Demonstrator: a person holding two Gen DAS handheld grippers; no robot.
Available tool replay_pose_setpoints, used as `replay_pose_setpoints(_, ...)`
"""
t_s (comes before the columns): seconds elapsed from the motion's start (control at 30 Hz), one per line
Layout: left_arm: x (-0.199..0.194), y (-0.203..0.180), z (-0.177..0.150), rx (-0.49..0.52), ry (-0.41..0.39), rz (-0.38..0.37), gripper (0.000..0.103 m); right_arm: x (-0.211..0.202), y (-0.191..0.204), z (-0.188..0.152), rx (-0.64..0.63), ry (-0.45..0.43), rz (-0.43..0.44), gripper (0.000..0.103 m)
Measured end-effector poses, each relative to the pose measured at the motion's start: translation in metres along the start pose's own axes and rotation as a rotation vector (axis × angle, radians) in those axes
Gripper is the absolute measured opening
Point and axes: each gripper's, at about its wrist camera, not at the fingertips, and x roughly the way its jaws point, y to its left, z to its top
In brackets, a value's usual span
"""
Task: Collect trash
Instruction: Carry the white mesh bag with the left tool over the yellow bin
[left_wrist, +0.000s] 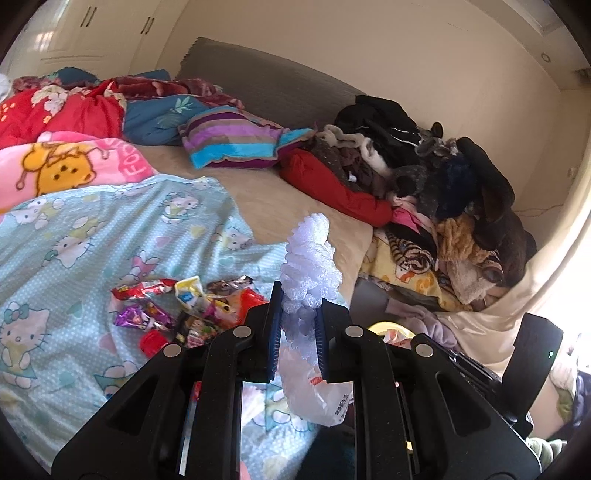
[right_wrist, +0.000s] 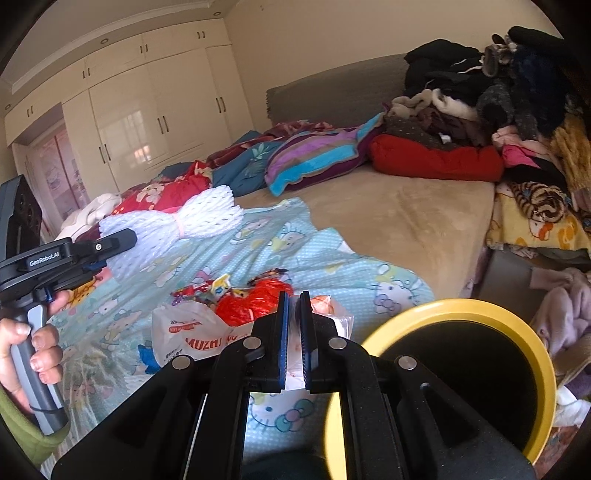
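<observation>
My left gripper (left_wrist: 299, 314) is shut on a white foam fruit net (left_wrist: 308, 258) that stands up out of its blue pads. The right wrist view shows the same net (right_wrist: 173, 221) held above the bed by the left gripper (right_wrist: 122, 240). My right gripper (right_wrist: 294, 306) is shut on the thin edge of a white plastic bag (right_wrist: 184, 336) with red lettering, seen from the left as the bag (left_wrist: 317, 391). Several snack wrappers (left_wrist: 184, 310) and a red crumpled wrapper (right_wrist: 255, 299) lie on the Hello Kitty sheet (left_wrist: 92, 240). A yellow-rimmed black bin (right_wrist: 461, 306) stands right of the right gripper.
A heap of clothes (left_wrist: 424, 177) fills the bed's far right side, with a striped pillow (left_wrist: 229, 136) and red quilts (left_wrist: 55, 107) behind. White wardrobes (right_wrist: 147, 110) line the far wall. A person's hand (right_wrist: 33, 350) grips the left gripper's handle.
</observation>
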Motion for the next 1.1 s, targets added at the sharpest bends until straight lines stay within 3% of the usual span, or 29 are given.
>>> replay_pose_setpoints(1.1, 0.011, -0.07, -0.033, 0.128, 0.081, -0.101, 0.01, -0.062, -0.124, -0.021, 0.199, -0.048, -0.276, 0.006)
